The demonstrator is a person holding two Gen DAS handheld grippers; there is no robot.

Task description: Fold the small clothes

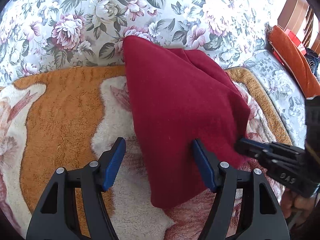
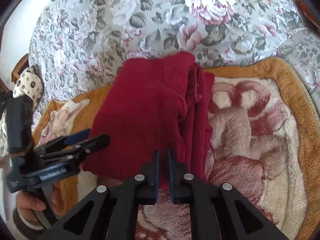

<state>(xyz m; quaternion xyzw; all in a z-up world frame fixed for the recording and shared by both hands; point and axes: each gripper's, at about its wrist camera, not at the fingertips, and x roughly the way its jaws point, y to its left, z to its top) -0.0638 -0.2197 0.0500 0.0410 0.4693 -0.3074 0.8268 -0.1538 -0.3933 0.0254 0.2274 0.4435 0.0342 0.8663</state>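
Note:
A dark red garment (image 1: 180,108) lies partly folded on a fluffy orange and cream blanket (image 1: 60,116). My left gripper (image 1: 159,146) is open, its jaws wide apart over the garment's near left edge, holding nothing. My right gripper (image 2: 163,154) is shut on the garment's near edge (image 2: 162,120), with red cloth between the blue pads. In the left wrist view the right gripper (image 1: 243,144) enters from the right and pinches the garment's right edge. In the right wrist view the left gripper (image 2: 94,138) sits open at the garment's left side.
A floral bedspread (image 1: 100,20) covers the bed beyond the blanket. An orange cushion (image 1: 290,56) lies at the far right by a wooden headboard. A patterned pillow (image 2: 28,84) sits at the left edge in the right wrist view.

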